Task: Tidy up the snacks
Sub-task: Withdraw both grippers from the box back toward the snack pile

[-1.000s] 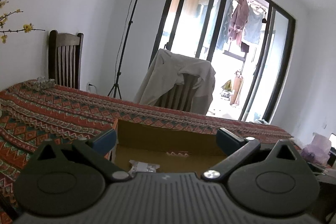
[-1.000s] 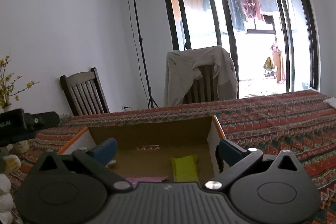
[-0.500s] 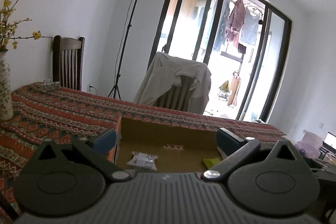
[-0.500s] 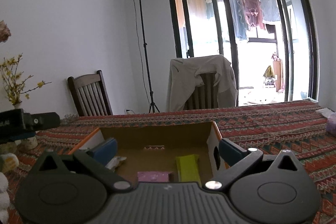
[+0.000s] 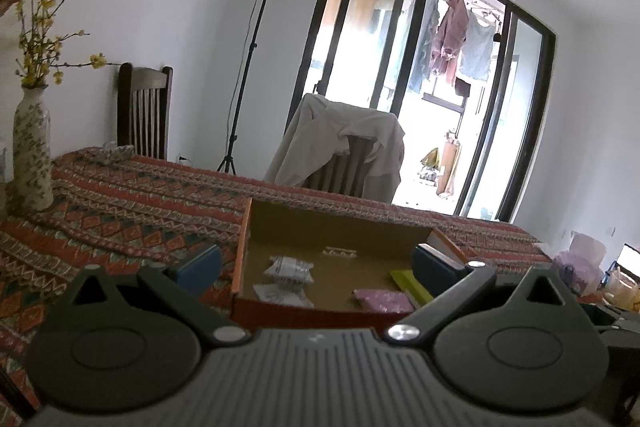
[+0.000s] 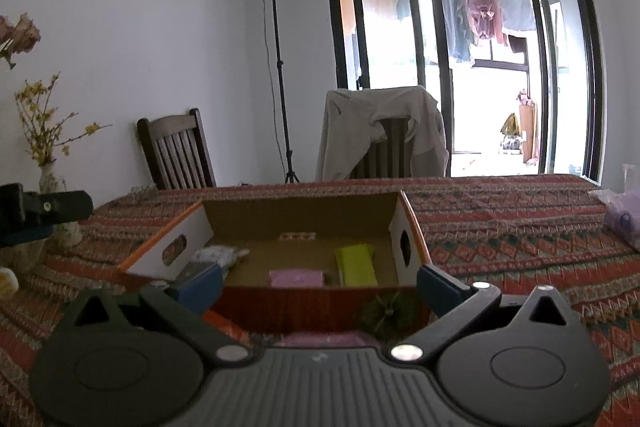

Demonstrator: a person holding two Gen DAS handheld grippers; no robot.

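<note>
Both hand-held grippers, left (image 5: 316, 265) & right (image 6: 318, 277), wide apart, empty, before box (image 6: 304, 301) near rim, cloth (image 6: 520, 227) bare rt.

The box's (image 6: 304, 303) near wall hides part of the pink packet (image 6: 295, 277); the pale wrappers (image 5: 288, 267) are too blurred to read.

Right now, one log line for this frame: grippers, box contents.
left gripper: open, empty | right gripper: open, empty | cardboard box: holds yellow-green packet, pink packet, clear wrapped snacks | both grippers at box's near edge
</note>
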